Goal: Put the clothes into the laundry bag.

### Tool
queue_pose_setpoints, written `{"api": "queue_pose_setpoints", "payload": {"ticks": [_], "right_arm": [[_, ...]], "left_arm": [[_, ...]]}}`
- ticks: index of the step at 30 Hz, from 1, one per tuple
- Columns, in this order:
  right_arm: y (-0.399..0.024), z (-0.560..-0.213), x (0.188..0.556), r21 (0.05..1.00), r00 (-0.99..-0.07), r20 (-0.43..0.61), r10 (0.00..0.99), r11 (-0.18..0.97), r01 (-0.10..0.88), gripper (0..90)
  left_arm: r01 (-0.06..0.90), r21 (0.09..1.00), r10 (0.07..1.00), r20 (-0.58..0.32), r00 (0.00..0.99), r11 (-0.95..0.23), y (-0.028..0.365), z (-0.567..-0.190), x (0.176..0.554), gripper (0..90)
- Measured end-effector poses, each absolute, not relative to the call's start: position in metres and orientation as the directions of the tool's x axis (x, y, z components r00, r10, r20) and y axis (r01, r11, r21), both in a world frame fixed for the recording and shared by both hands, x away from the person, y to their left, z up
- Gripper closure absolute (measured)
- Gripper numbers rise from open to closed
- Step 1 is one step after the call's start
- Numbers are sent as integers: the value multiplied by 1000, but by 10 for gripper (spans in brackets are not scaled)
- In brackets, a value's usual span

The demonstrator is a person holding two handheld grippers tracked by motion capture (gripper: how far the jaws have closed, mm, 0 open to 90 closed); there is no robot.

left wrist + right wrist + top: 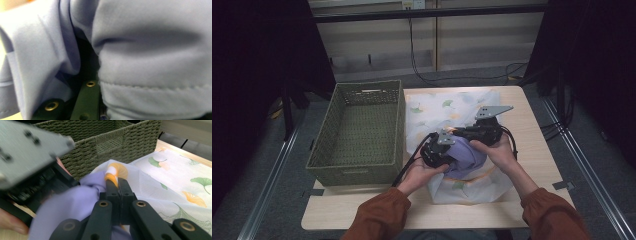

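High view: a person works at a pale wooden table (pixel 542 150) w/ a gripper in each hand. Left gripper (pixel 438 150) and right gripper (pixel 479 131) meet over a bunched lavender-blue soft cloth (pixel 467 157), which sits on a white sheer cloth printed with green and orange ginkgo leaves (pixel 432 107) spread over the table's middle. Looks like the printed cloth is being drawn up around the lavender one, i.e. wrapping a bundle. Olive-green woven rectangular basket (pixel 362 131) stands just left of the cloths, empty, its right wall touching or nearly touching the printed cloth's edge. Free room: bare table to the right and along the near edge; left side is tight against the basket.

Left gripper view: lavender cloth (pixel 155 62) pressed up close, folds and a stitched hem across the frame. Jaws buried in fabric and near pressed together, so prob pinching a fold of it; grip point itself hidden.

Right gripper view: jaws pressed together on a corner of the printed cloth (pixel 113 171), orange leaf at the tips, lifted over the lavender cloth (pixel 75 207). Left gripper (pixel 32 177) sits close at left, blurred; basket wall (pixel 107 142) right behind, so little room to swing that way.
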State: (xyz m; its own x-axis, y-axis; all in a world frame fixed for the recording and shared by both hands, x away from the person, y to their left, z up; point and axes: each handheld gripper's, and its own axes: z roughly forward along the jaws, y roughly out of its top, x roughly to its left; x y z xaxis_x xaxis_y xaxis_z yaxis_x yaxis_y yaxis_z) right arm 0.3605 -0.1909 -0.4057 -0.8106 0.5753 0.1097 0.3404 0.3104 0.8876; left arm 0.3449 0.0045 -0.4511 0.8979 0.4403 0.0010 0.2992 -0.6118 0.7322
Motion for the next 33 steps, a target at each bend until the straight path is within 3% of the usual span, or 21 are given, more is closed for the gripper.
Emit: {"api": "queue_pose_setpoints", "payload": {"ticks": [8, 12, 25, 28, 33], "right_arm": [[-191, -405, 360, 888, -809, 104, 578, 312, 338, 897], [-193, -403, 360, 892, -806, 104, 583, 305, 335, 897], [-198, -389, 355, 917, -804, 86, 588, 268, 294, 896], [-195, -394, 356, 909, -809, 91, 581, 283, 306, 897], [-191, -398, 357, 899, -813, 92, 574, 303, 315, 897]], "left_arm": [[310, 674, 433, 17, 901, -670, 1, -478, 343, 736], [270, 643, 400, 62, 914, -716, -3, -480, 339, 728], [249, 660, 389, 71, 918, -709, -4, -489, 332, 685], [253, 640, 372, 56, 926, -726, -2, -486, 334, 640], [287, 679, 400, 10, 916, -675, 2, -484, 336, 540]]}}
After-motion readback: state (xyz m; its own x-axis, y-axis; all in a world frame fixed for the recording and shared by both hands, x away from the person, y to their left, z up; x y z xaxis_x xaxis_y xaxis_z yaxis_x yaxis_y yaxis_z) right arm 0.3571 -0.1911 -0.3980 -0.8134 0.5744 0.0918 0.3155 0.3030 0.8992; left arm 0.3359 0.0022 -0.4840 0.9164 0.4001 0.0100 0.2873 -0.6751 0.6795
